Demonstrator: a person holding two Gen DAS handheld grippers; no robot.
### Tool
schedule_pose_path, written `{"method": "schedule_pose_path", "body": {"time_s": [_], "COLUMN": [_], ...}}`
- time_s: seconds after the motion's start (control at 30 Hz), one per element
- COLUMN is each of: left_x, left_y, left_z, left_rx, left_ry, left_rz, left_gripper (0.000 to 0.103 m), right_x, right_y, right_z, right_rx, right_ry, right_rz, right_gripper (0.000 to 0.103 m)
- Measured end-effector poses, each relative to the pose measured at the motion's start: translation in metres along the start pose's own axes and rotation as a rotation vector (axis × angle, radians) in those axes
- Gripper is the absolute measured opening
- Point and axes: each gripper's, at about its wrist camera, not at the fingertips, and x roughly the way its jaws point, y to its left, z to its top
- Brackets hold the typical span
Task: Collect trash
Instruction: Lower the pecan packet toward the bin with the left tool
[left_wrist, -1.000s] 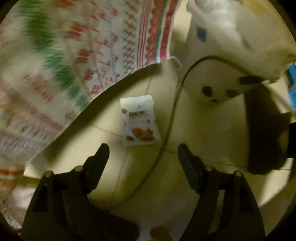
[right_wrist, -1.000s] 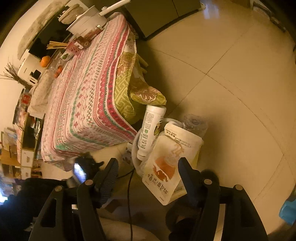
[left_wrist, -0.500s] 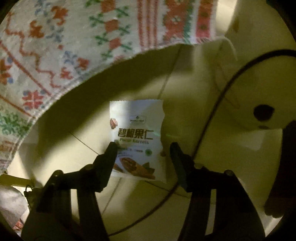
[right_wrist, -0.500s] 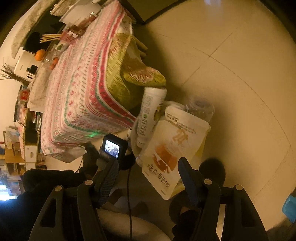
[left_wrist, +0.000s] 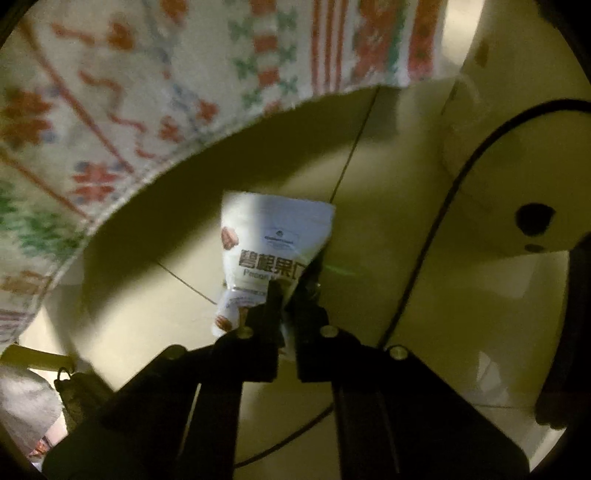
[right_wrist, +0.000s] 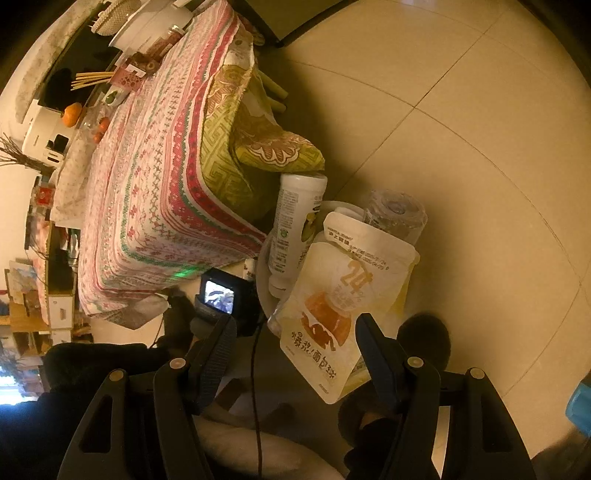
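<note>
A white nut snack packet (left_wrist: 273, 229) lies on the tiled floor just under the hanging tablecloth (left_wrist: 147, 92). My left gripper (left_wrist: 291, 291) points down at it, its jaws closing tight with the packet's lower part crumpled and pinched between the pads. In the right wrist view a white bin (right_wrist: 263, 280) holds a white bottle (right_wrist: 295, 221), a clear plastic bottle (right_wrist: 395, 214) and a large bread packet (right_wrist: 343, 295). My right gripper (right_wrist: 295, 343) hovers open above that bin with nothing between its fingers. The left gripper's camera unit (right_wrist: 218, 295) shows beside the bin.
A black cable (left_wrist: 436, 240) runs across the floor right of the packet, past a white rounded body (left_wrist: 517, 166). The cloth-covered table (right_wrist: 155, 177) carries dishes and fruit. A dark slipper (right_wrist: 424, 339) and a dark sleeve (right_wrist: 92, 369) are near the bin. Bare tiles (right_wrist: 461, 129) spread to the right.
My left gripper dropped toward the floor and closed from wide open onto the snack packet, crumpling its lower half. The right gripper sank slightly and stayed open.
</note>
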Motion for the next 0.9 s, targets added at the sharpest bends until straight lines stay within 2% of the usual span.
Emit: {"method": "schedule_pose_path", "body": {"time_s": [0.23,0.43,0.67,0.8,0.9], "left_x": [-0.061,-0.138,-0.246,-0.288,-0.295], "left_y": [0.003,0.019,0.02,0.007,-0.01], "left_z": [-0.006,-0.019,-0.019,0.008,0.037], "left_rx": [0.1,0.086,0.082,0.1,0.093], "left_ry": [-0.049,-0.058,-0.165,-0.239,-0.261], "left_rz": [-0.064,-0.21,-0.367,-0.461,-0.548], "left_gripper": [0.005,0.005,0.004,0.004,0.004], "right_x": [-0.013,-0.023,-0.033,-0.04,-0.044], "right_y": [0.008,0.014,0.017,0.012,0.007], "right_z": [0.004,0.005,0.004,0.006,0.007], "right_rx": [-0.031,-0.055,-0.063,-0.037,-0.014], "right_ry": [-0.056,-0.089,-0.129,-0.162,-0.185], "right_rz": [-0.007,0.013,0.029,0.026,0.015], "right_gripper": [0.068,0.068,0.068,0.068,0.068]}}
